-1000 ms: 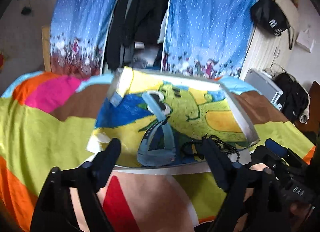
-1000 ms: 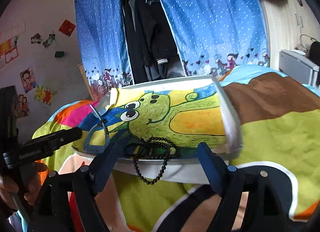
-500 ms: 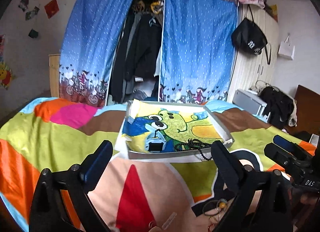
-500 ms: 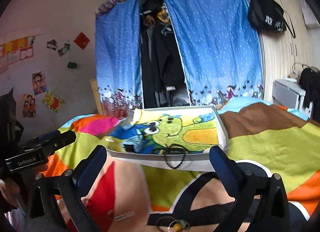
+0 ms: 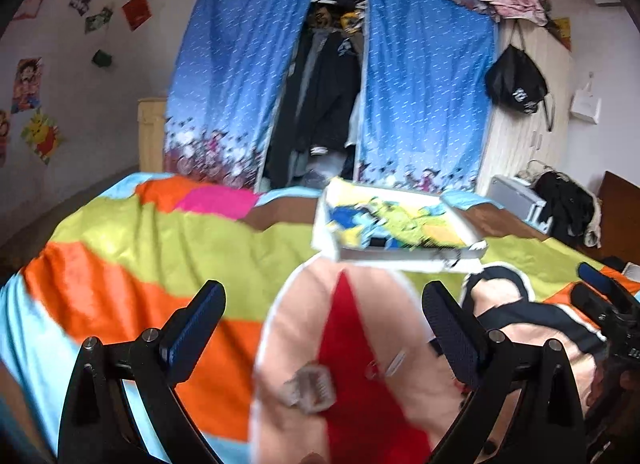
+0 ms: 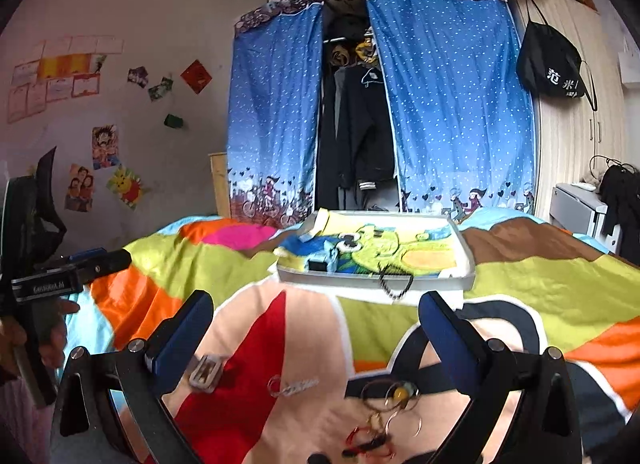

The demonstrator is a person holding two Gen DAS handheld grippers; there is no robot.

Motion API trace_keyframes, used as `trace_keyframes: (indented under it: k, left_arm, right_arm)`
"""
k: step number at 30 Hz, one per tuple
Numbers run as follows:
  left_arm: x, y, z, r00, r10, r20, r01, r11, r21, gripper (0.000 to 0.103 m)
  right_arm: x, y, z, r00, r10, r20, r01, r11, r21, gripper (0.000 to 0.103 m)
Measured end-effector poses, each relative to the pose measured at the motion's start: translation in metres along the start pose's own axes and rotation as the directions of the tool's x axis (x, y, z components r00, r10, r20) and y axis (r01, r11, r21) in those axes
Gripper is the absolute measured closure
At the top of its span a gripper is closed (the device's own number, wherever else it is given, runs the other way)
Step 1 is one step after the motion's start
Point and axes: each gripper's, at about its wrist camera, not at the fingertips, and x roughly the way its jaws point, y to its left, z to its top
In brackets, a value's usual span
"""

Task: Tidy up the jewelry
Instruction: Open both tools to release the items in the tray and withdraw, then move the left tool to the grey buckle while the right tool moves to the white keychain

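Observation:
A white tray [image 6: 466, 260] with a green cartoon lining lies on the bed; in the left wrist view the tray [image 5: 404, 255] sits further back. A black bead string [image 6: 394, 284] hangs over its front rim, and a blue watch [image 6: 326, 258] lies inside. On the bedspread close by lie a clear hair clip [image 6: 205, 372], a small silver chain [image 6: 296, 386], and rings with a yellow bead [image 6: 394, 396]. The same clip [image 5: 310, 386] shows blurred in the left wrist view. My left gripper [image 5: 324, 328] and my right gripper [image 6: 316, 330] are both open and empty, hovering above these pieces.
A bright patchwork bedspread [image 6: 540, 288] covers the bed. Blue curtains [image 6: 448, 103] and hanging dark clothes stand behind it. A black bag [image 6: 554, 67] hangs on the wardrobe at right. A hand holds the left gripper's handle [image 6: 44, 288] at the left edge.
Both grippers have pulled back and up from the tray, which now looks much smaller. Loose jewelry on the bedspread has come into view beneath them. Both stay open.

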Motion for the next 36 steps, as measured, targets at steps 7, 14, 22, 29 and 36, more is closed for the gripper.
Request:
trace_keyframes:
  k: [7,14,22,29,36]
  left_arm:
    - [0.007,0.028,-0.046,0.992,0.022,-0.127,-0.029,0.998,-0.051,0.007]
    - [0.04,0.029,-0.086,0.966,0.006,-0.26,-0.016,0.999,-0.038,0.007]
    - [0.081,0.015,-0.108,0.938,-0.008,-0.345,0.041,0.995,0.089,0.007]
    - [0.11,0.017,-0.115,0.926,-0.036,-0.376,0.07,0.995,0.078,0.007]
    - [0.13,0.023,-0.116,0.921,-0.031,-0.387,0.063,0.995,0.071,0.016]
  right_arm:
    - [0.011,0.022,-0.05,0.993,0.017,-0.115,-0.023,0.998,-0.057,0.0]
    - [0.031,0.022,-0.097,0.963,0.006,-0.269,-0.024,0.998,-0.061,0.0]
    - [0.051,0.003,-0.138,0.913,0.03,-0.407,-0.02,0.999,0.029,0.0]
    - [0.086,-0.006,-0.14,0.882,0.078,-0.464,-0.082,0.997,0.011,0.0]
    - [0.131,-0.018,-0.131,0.853,0.118,-0.508,-0.139,0.99,-0.004,0.013]
